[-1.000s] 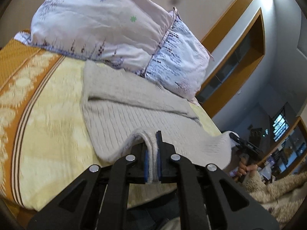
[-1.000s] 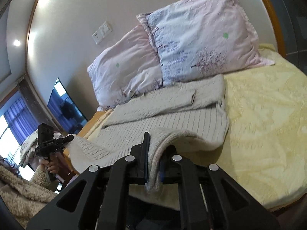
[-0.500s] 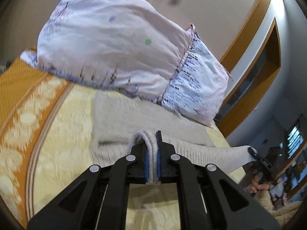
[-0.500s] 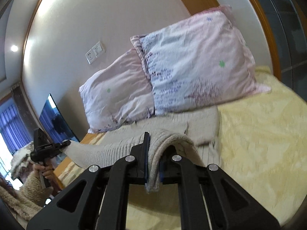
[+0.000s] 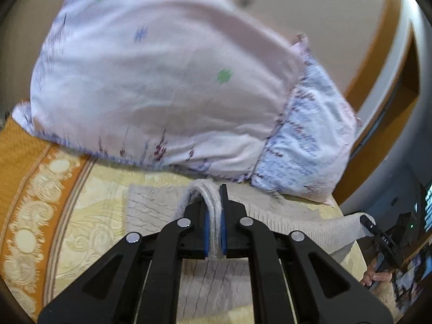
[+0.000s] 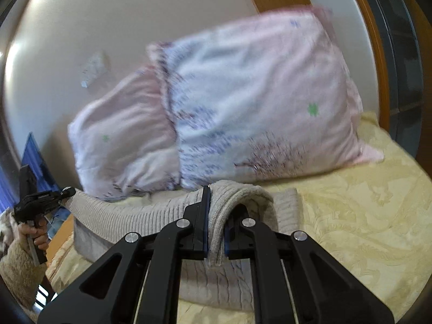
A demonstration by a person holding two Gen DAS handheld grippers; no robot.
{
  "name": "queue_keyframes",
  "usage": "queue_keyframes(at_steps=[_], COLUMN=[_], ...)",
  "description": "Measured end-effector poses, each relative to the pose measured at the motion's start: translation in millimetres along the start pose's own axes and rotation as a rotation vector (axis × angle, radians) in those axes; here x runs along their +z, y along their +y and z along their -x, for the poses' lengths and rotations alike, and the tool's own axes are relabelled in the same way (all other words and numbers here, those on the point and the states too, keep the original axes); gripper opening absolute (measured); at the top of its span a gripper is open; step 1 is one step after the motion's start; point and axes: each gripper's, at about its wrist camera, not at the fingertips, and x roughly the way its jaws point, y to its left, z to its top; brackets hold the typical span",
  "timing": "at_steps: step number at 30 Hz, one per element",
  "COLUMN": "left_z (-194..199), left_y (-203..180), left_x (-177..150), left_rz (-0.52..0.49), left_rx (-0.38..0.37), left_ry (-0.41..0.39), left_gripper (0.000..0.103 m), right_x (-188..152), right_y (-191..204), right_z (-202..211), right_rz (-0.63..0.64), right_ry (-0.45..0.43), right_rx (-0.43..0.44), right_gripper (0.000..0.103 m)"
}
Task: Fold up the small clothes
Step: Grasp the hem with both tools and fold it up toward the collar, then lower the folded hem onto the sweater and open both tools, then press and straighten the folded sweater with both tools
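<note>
Left gripper (image 5: 213, 232) clamped tight on hem of grey knit sweater (image 5: 283, 217); right gripper (image 6: 216, 236) likewise pinching opposite hem corner. Hem hangs between both, carried toward pillows (image 5: 162, 86); likely folding lower half over upper half. Sweater body flat on yellow bedspread (image 6: 351, 216), just below pillows. Two-corner hold likely keeps fold edge straight. Small white marking on other gripper's body in left view, unreadable; no brand visible.
</note>
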Motion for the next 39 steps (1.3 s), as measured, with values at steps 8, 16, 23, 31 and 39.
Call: queue_keyframes(at_steps=[8,16,23,31,39], left_z=[-78.3,-111.6,-80.0,-41.3,-28.9], left_y=[50.5,68.3,72.0,63.4,47.1], left_x=[-6.5,-4.5,8.1,-20.6,-49.0], left_rz=[0.188,0.306,0.323,0.131,-0.036], left_rx=[0.019,0.018,-0.017,0.048,0.138], left_ry=[0.130,0.213,0.140,0.205,0.237], left_gripper=[0.006,0.015,0.043,0.042,0.042], right_x=[-7.0,-1.7,12.4,-19.2,-47.0], right_y=[-38.1,-56.8,-45.8,-64.0,-61.0], right_z=[-82.2,-122.8,-87.2,-45.8,-32.5], right_rz=[-0.184,-0.342,-0.259,-0.217,-0.136], right_ry=[0.192,0.262,0.155,0.227,0.289], right_rx=[-0.080,-0.099,-0.090,-0.136,-0.167], right_gripper=[0.008,0.050,0.054,0.043,0.041])
